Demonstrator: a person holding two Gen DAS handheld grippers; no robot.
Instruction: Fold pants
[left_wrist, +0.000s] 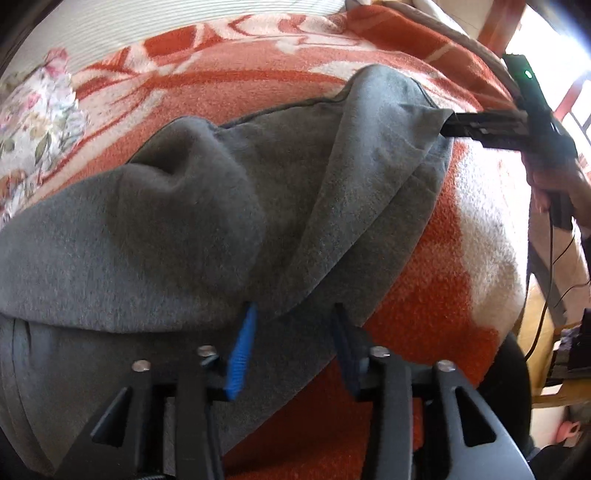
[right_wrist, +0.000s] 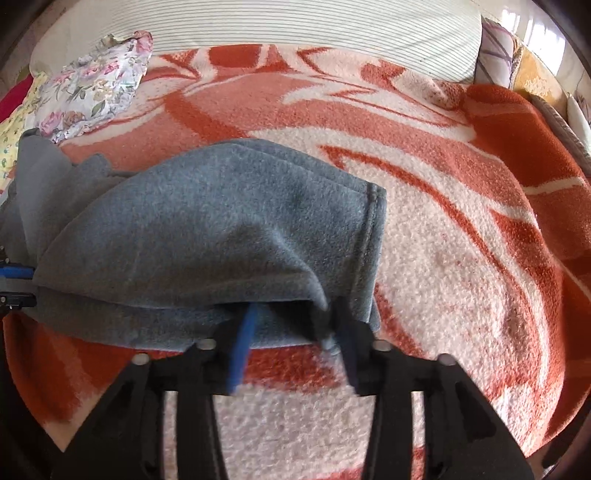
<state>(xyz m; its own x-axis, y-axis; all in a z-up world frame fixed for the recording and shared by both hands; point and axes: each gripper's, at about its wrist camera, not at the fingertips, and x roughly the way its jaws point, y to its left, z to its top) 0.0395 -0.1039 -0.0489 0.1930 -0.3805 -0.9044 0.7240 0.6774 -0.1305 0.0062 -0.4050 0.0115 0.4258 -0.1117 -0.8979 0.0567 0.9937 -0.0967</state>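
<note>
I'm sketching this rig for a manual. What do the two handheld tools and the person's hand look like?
Both tools are black, with angular linkage arms with triangular cut-outs, joined by silver rivets. The left tool and right tool each have ribbed blue finger pads. Seen from the left view, the right tool's body carries a green light and trailing black cables. The hand is bare.

Nothing readable anywhere here, honestly. No labels, brand tags, numbers or signs show up in either wrist view, and any small print that might exist is too blurry to make out.
</note>
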